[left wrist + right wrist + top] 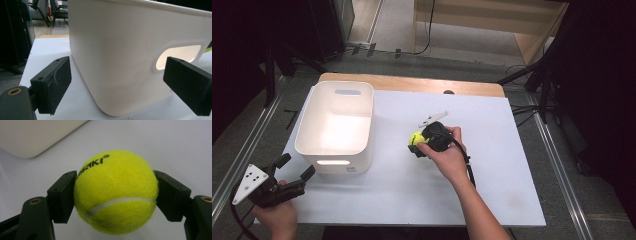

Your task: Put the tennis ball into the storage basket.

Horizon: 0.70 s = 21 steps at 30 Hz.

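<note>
tennis ball (pixel 116 192) clamped in right gripper (pixel 116 195), beside bin (pixel 335 125).

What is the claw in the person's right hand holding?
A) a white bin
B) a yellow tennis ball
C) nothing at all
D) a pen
B: the right claw has its two black pads pressed on either side of the yellow tennis ball, above the white table.
</note>
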Each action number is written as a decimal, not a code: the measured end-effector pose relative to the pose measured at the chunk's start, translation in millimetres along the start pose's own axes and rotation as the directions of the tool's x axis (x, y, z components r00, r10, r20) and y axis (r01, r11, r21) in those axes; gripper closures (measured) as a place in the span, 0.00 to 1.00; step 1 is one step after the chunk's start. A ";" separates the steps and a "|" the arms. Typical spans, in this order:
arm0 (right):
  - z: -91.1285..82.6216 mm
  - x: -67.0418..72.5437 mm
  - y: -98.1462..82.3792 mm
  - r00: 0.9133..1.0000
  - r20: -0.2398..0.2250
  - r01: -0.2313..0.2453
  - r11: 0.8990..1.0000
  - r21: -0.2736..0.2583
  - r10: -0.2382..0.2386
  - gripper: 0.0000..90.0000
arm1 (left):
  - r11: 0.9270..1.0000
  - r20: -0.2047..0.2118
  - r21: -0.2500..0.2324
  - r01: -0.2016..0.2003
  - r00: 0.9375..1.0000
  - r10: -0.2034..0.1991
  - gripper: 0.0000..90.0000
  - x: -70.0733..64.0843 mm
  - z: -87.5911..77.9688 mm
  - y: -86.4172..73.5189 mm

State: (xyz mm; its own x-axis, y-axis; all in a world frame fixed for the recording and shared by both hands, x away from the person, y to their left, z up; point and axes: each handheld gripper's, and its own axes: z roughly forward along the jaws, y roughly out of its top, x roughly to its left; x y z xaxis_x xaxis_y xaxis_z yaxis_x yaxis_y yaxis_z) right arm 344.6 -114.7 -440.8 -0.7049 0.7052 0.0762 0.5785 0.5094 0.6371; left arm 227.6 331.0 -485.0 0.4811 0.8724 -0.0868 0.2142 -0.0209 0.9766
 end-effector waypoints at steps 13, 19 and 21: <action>-14.4 3.3 19.2 0.999 -0.030 0.026 0.999 -0.026 -0.027 0.27 | 1.000 0.000 -0.001 -0.001 1.000 0.001 0.09 0.3 -0.1 0.0; -19.2 6.3 26.3 0.999 -0.041 0.030 0.999 -0.027 -0.031 0.27 | 1.000 0.000 0.000 0.000 1.000 0.000 0.09 0.1 0.1 0.0; -20.8 7.2 28.1 0.998 -0.044 0.034 0.999 -0.026 -0.035 0.27 | 1.000 0.000 0.000 0.000 1.000 0.000 0.09 0.1 0.2 0.1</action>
State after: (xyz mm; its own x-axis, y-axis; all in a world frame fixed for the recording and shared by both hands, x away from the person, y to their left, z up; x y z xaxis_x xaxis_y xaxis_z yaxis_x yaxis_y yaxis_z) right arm 347.3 -105.6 -406.4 -0.7421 0.6646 0.0870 0.5430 0.5200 0.6594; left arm 227.8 331.0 -485.0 0.4811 0.8724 -0.0870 0.2141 -0.0207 0.9766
